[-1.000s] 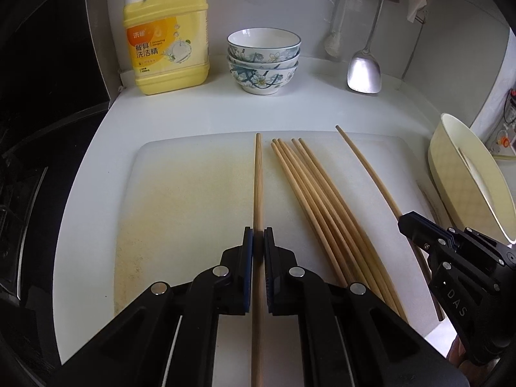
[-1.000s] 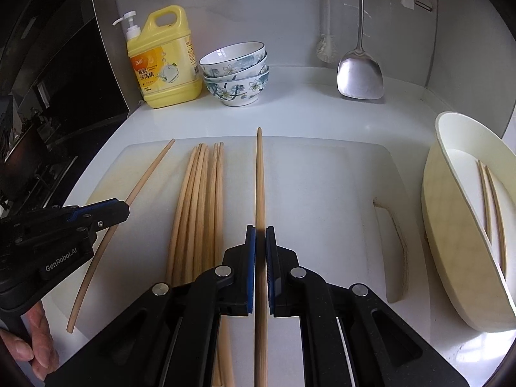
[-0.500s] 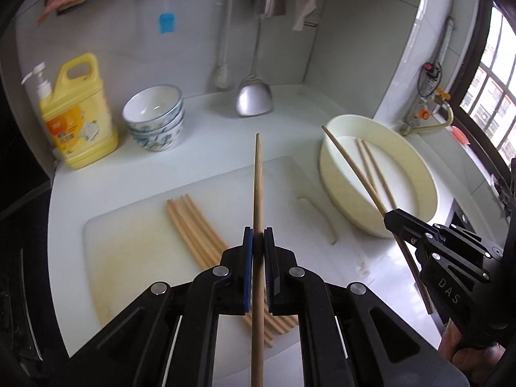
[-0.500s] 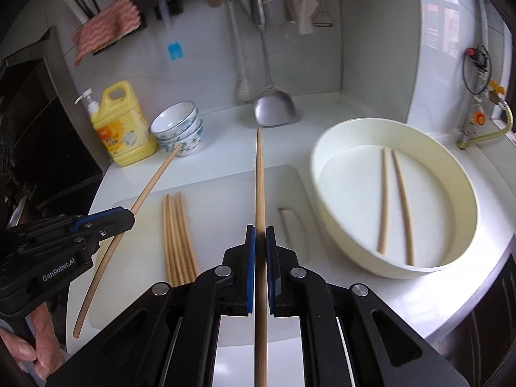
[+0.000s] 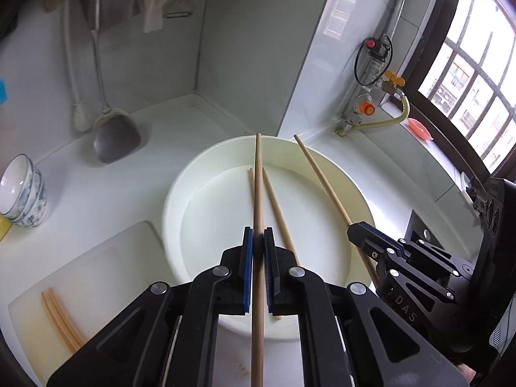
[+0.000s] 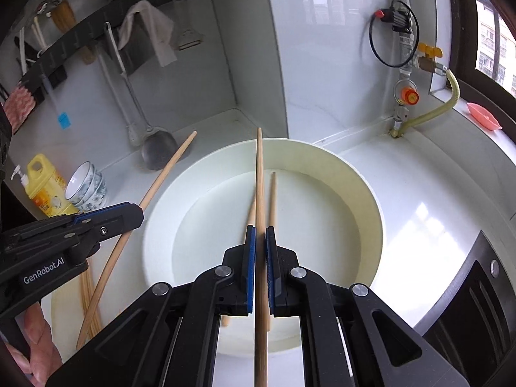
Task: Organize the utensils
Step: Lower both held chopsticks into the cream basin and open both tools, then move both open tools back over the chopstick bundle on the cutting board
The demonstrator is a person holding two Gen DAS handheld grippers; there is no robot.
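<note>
My left gripper is shut on a long wooden chopstick and holds it above a round cream basin. My right gripper is shut on another chopstick above the same basin. Two chopsticks lie on the basin floor; they also show in the right wrist view. Each gripper shows in the other's view: the right one with its chopstick, the left one with its chopstick. Several more chopsticks lie on the white cutting board.
Stacked bowls stand at the left, with a yellow detergent bottle beside them. A metal spatula hangs against the back wall. A gas valve and hose sit at the back right. A black stove edge is at right.
Both grippers have swung right, away from the cutting board, carrying their chopsticks to above the basin. The basin now fills the middle of both views.
</note>
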